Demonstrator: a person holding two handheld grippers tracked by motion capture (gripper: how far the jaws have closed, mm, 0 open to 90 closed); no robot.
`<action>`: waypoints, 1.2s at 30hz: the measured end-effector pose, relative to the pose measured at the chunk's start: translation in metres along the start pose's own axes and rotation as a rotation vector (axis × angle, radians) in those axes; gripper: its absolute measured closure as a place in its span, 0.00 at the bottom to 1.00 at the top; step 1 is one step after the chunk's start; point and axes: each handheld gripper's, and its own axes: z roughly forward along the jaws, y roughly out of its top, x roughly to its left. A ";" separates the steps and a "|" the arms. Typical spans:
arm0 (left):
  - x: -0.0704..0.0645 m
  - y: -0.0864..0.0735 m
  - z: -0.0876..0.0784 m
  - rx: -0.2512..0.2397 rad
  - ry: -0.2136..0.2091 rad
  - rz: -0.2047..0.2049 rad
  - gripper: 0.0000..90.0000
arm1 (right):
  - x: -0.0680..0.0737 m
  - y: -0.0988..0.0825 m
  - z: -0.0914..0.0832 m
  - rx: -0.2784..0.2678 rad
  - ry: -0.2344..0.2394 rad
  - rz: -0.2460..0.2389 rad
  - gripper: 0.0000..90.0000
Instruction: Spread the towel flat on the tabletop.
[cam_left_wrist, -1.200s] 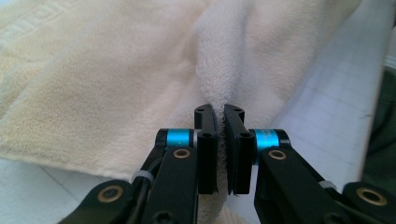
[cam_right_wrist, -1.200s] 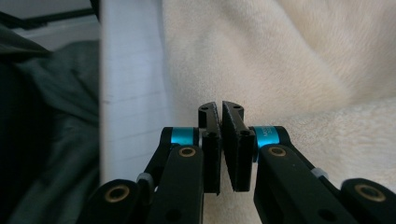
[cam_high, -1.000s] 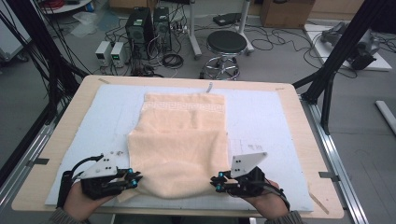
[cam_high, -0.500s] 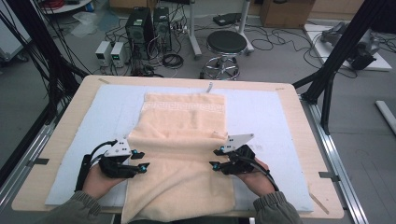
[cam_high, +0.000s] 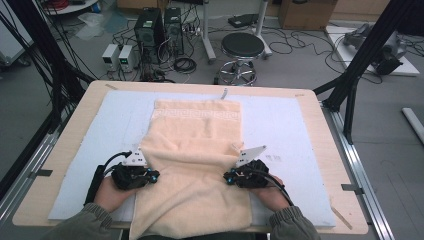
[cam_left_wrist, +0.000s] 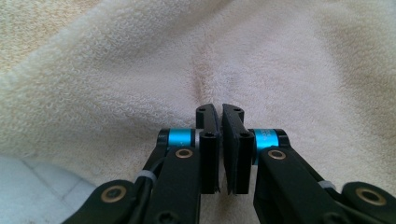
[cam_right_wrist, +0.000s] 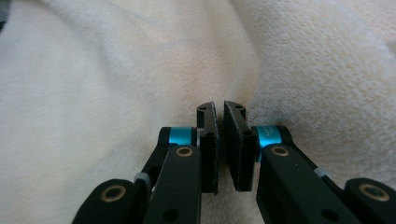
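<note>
Padded table (cam_high: 310, 125), cluttered lab behind. Left gripper (cam_high: 150, 176) and right gripper (cam_high: 229, 177), jaws just closing, pinch opposite side edges of the towel (cam_high: 197, 150), likely readying a fold.

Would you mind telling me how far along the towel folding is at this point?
Done: the towel lies on the table, its near part folded back once, its end hanging off the near edge. In hand: the left gripper and right gripper have just been closing at its two side edges, apparently pinching cloth. Left: probably lifting and carrying that fold over.
</note>
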 end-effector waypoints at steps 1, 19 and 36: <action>-0.002 -0.001 -0.003 -0.008 -0.007 -0.001 0.95 | 0.003 0.000 -0.001 -0.005 0.007 0.002 0.94; -0.039 -0.014 -0.062 -0.142 -0.019 0.054 0.69 | 0.061 -0.002 -0.050 -0.121 0.006 -0.104 0.75; 0.008 -0.007 0.001 -0.025 0.020 0.054 0.74 | -0.001 0.001 0.007 0.040 -0.049 -0.028 0.75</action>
